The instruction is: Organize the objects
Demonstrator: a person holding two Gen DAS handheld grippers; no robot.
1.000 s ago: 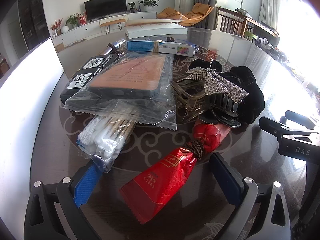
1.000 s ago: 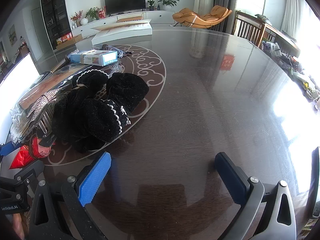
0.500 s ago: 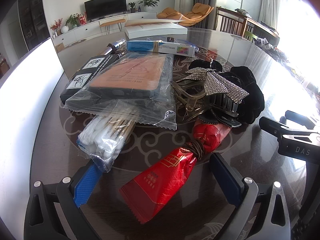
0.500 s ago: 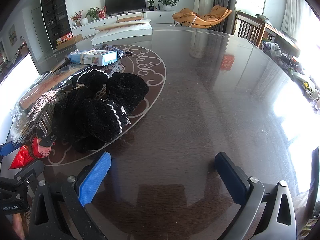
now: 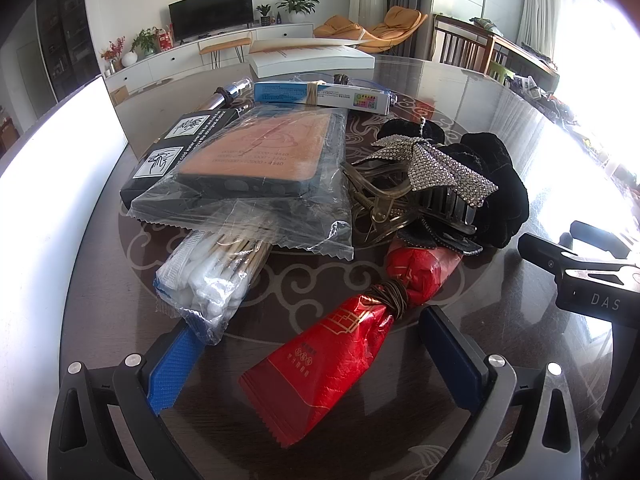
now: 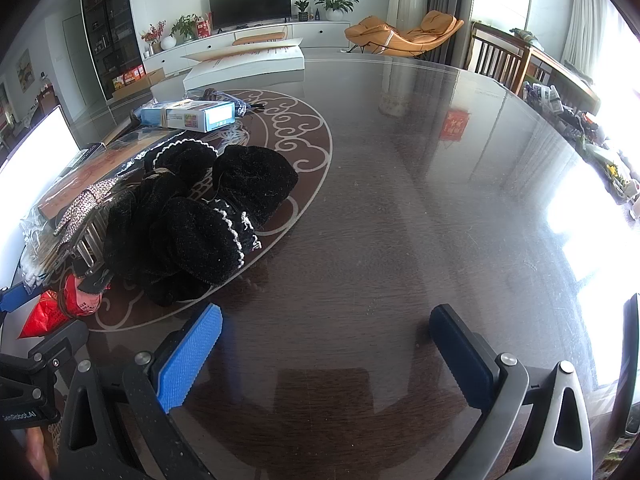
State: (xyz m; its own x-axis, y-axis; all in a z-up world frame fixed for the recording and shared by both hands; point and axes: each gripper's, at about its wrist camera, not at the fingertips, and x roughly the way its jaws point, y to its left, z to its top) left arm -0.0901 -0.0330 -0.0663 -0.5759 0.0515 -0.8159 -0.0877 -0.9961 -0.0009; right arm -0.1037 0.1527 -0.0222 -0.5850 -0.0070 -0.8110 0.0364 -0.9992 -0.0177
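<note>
- Straddling crinkled red foil packet (image 5: 320,364): left gripper (image 5: 308,344), jaws wide open, holding nothing.
- Hovering over dark glossy wooden table (image 6: 400,220) beside fuzzy black hair scrunchies (image 6: 200,224): right gripper (image 6: 326,344), jaws spread, empty.

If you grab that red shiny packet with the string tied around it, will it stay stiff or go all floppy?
Probably floppy: the red packet is thin crinkled foil, pinched at the waist by a brown tie, so it may bend there. Its glossy skin could slip between the fingers. It looks light, so a push would likely slide it across the smooth table.
</note>
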